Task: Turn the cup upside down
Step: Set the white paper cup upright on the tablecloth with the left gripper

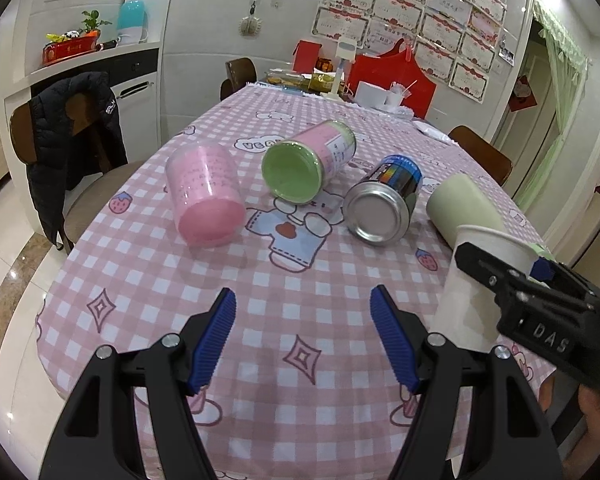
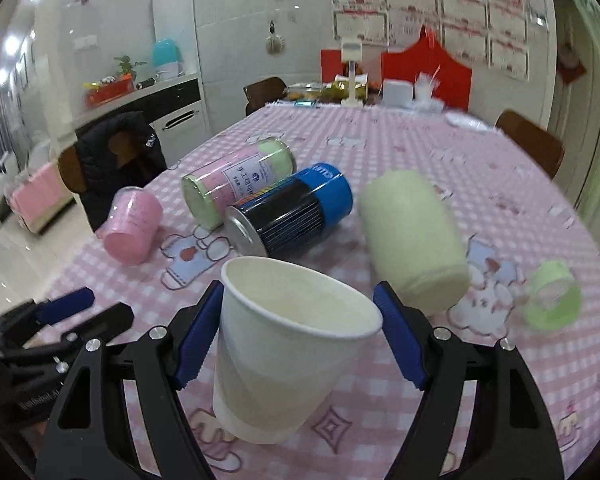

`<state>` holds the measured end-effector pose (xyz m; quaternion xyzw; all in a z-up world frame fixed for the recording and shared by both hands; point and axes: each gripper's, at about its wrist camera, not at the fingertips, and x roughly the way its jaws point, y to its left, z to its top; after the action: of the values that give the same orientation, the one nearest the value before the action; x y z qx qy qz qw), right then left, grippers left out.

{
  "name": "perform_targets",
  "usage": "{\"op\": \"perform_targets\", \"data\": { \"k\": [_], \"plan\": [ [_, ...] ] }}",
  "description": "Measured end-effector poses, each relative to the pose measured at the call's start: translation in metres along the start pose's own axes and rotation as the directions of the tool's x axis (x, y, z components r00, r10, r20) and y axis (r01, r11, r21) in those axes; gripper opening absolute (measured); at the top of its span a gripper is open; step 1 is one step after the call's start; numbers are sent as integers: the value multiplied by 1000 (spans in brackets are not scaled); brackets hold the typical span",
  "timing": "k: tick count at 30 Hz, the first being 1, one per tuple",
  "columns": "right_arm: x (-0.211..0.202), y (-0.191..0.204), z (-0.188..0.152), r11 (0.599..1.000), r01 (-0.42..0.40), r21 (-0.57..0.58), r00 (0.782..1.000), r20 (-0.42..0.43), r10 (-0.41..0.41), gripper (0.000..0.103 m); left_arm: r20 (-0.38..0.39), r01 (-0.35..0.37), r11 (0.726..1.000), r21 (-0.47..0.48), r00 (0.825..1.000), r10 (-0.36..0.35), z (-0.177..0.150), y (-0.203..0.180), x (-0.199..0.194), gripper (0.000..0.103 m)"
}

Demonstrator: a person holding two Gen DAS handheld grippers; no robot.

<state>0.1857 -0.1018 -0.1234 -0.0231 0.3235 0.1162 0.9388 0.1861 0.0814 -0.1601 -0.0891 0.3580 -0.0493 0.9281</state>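
1. White paper cup (image 2: 288, 344) is standing mouth-up, slightly tilted, on the near right part of the checked tablecloth (image 1: 300, 304).
2. Right gripper (image 2: 300, 332) is straddling it, jaws spread wide; contact unclear.
3. Left gripper (image 1: 303, 332) is hovering wide open, holding nothing.
4. Pink cup (image 1: 204, 196), blue can (image 2: 296, 208) are lying farther off.

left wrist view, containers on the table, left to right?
pink plastic cup → pink-and-green canister → black-and-blue tin can → pale green cup → white paper cup, upright between the fingers of the right tool.
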Motion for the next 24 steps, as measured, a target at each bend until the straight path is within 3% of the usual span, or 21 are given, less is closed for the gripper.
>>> {"op": "perform_targets", "data": {
  "k": [24],
  "plan": [
    [-21, 25, -22, 989, 49, -143, 994, 107, -34, 73, 10, -36, 999, 21, 999, 36, -11, -7, -16, 69]
  ]
}}
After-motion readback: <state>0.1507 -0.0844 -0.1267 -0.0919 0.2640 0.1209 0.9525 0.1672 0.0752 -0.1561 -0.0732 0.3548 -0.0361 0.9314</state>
